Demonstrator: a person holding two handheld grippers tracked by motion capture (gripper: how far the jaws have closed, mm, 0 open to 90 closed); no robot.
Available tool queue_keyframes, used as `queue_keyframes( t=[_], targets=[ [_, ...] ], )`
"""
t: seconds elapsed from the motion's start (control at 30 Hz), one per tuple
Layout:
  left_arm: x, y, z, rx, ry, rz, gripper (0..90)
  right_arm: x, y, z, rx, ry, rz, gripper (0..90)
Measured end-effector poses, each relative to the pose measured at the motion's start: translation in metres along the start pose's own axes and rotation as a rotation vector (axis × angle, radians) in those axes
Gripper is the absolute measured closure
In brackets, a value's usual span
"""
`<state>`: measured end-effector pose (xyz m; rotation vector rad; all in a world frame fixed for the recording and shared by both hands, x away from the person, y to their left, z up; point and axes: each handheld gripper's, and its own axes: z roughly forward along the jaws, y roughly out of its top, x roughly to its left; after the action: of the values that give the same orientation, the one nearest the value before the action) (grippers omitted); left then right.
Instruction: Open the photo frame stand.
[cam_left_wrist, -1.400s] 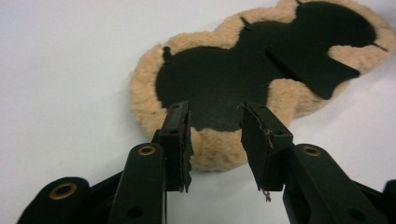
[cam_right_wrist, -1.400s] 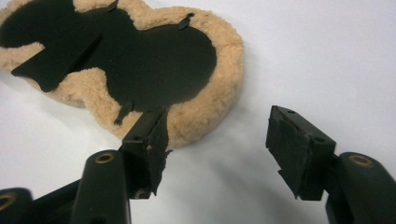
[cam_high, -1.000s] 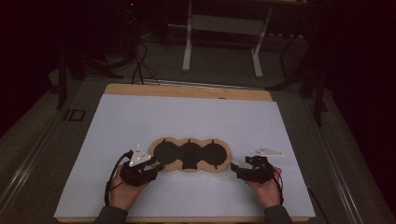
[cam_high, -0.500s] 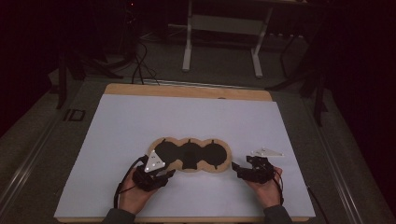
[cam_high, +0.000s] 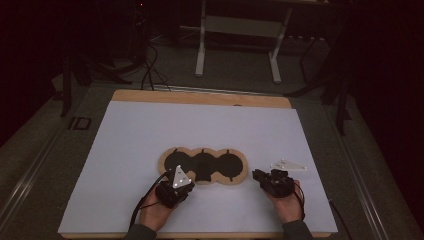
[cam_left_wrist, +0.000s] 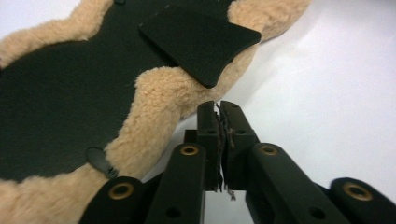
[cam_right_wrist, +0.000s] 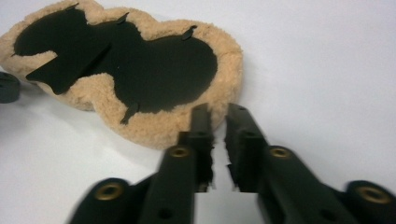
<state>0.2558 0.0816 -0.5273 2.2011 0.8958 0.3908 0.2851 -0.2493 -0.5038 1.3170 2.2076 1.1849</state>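
Now fleece pad (cam_high: 203, 167), both grippers closed empty

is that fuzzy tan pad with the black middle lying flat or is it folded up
Flat. The fuzzy tan pad lies spread on the white table cover, black side up, all three lobes showing.

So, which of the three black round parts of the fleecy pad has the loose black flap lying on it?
The middle round part: the black flap lies across its near edge and over the fleece rim. The outer two carry nothing.
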Motion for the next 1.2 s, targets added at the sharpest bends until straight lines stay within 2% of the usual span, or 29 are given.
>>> queue_keyframes(
  t=[0.07,0.47,1.2],
  targets=[
    [-0.001,0.000,0.003,-0.002,-0.006,-0.009,89.9,0.000,0.000,-0.001,-0.010,0.002,-0.003,89.8],
    [-0.002,0.005,0.014,-0.014,0.001,-0.035,89.8,0.002,0.000,-0.001,-0.007,0.002,-0.020,89.9],
    [0.001,0.008,0.010,-0.040,-0.005,-0.056,89.8,0.004,0.000,0.001,0.010,0.000,-0.040,89.8]
  ],
)
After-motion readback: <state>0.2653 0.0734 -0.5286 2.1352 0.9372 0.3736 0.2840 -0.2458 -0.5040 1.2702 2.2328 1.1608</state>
